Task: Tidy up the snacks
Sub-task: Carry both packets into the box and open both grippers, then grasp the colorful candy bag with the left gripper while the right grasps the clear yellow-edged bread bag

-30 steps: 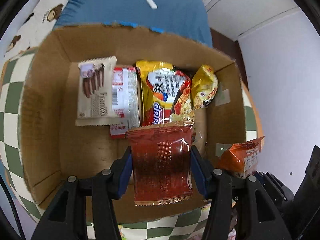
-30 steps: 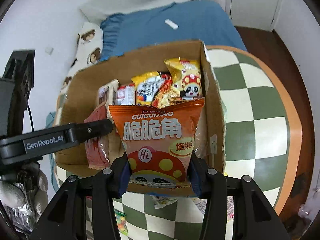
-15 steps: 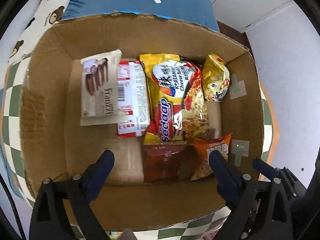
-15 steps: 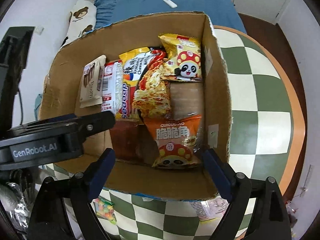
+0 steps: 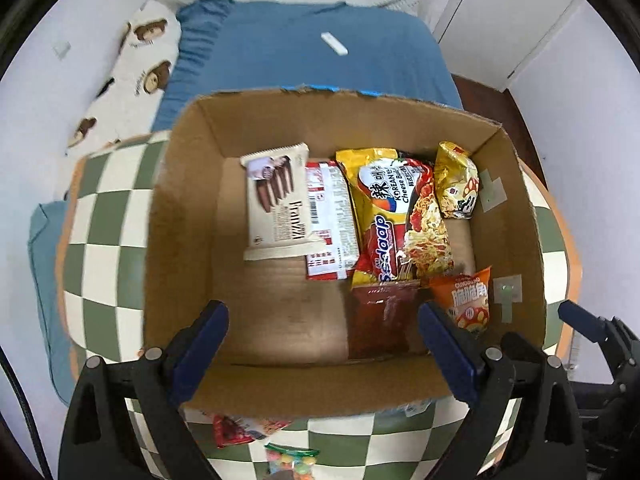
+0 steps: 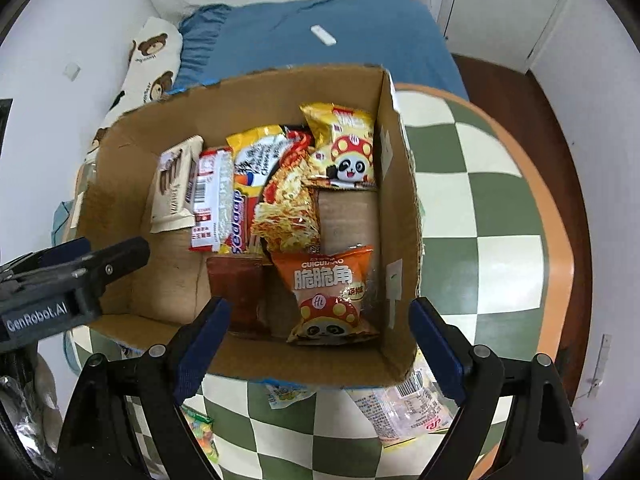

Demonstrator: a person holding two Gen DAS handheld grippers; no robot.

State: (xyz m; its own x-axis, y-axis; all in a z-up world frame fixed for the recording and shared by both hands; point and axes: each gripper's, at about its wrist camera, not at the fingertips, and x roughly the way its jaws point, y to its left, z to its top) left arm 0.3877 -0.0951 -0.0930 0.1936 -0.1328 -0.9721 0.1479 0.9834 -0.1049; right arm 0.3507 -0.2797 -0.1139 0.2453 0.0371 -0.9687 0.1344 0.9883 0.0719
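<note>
We're above the cardboard box point(image 5: 180, 216) on the green-and-white checkered counter point(image 5: 104, 216), both tools pointing steeply down into it.

Box contents, left to right: beige wafer pack point(image 5: 276, 200) lying flat at the far-left of the row, its right edge over the red-and-white pack point(image 5: 332, 220). Next, the yellow-and-red noodle pack point(image 5: 396, 216), overlapping the red-and-white one. Far right corner: yellow panda snack bag point(image 6: 346, 148), leaning against the right wall.

Near row: dark red packet point(image 5: 380, 320) on the box floor, just below the noodle pack. Right of it and touching, the orange panda chip bag point(image 6: 328, 296), close to the right wall. The left half of the floor near us is bare cardboard.

Left gripper point(image 5: 322, 344): jaws spread wide, have just been opening, nothing between them; the dark red packet lies free below. Right gripper point(image 6: 320, 344): same, jaws wide apart, just been opening, nothing gripped; the orange bag sits loose on the floor under them. In the right wrist view the left tool comes in from the left edge over the box's near-left corner.

Outside the box, on the counter by its near wall: a small candy bag point(image 5: 292, 458), a red wrapper point(image 5: 232, 432), and a clear printed pack point(image 6: 408, 408). Blue bed point(image 5: 300, 56) behind.
</note>
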